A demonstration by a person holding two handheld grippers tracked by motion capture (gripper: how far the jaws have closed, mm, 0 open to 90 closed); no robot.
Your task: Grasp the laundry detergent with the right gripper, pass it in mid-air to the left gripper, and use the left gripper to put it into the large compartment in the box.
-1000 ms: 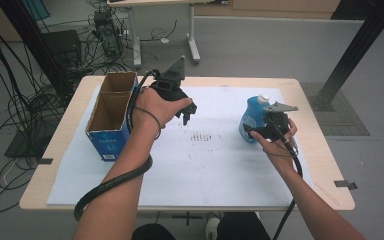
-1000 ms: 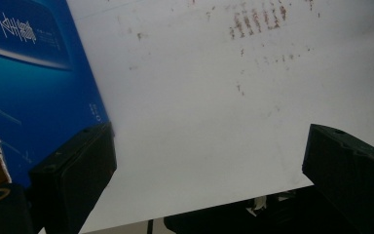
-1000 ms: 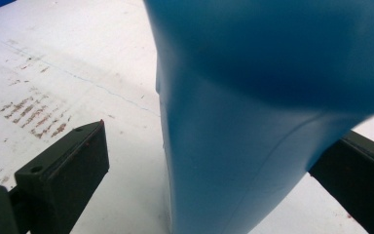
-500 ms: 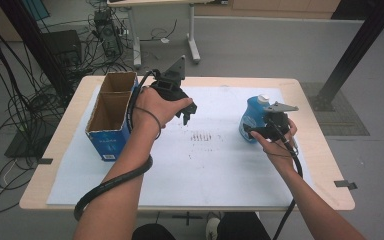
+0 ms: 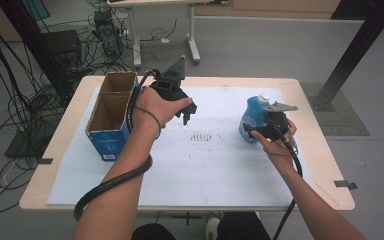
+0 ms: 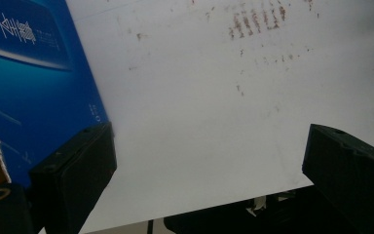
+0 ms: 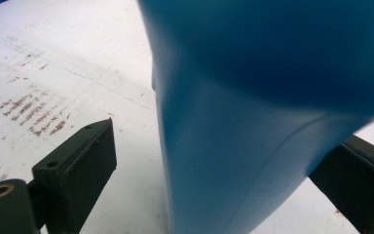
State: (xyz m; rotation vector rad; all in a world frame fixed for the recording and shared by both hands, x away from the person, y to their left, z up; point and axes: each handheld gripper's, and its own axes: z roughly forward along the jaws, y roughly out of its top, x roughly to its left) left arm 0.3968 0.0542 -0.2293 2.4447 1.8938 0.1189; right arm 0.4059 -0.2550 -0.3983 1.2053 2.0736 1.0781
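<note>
A blue detergent bottle (image 5: 250,119) with a white cap stands upright at the right of the white sheet (image 5: 200,165). My right gripper (image 5: 254,131) reaches around its lower body. Its jaws have just been closing with the bottle (image 7: 253,117) between them. In the right gripper view a gap still shows between the left pad (image 7: 80,168) and the bottle, and the other pad is partly hidden behind it. My left gripper (image 5: 189,113) hangs open over the sheet beside the cardboard box (image 5: 111,112), with nothing between its jaws (image 6: 209,180).
The open-topped box has blue outer sides (image 6: 34,87) and stands at the table's left. Faint reddish marks (image 5: 202,136) sit mid-sheet. The wooden table edge (image 5: 330,170) runs along the right. Cables and desk legs are on the floor beyond the table.
</note>
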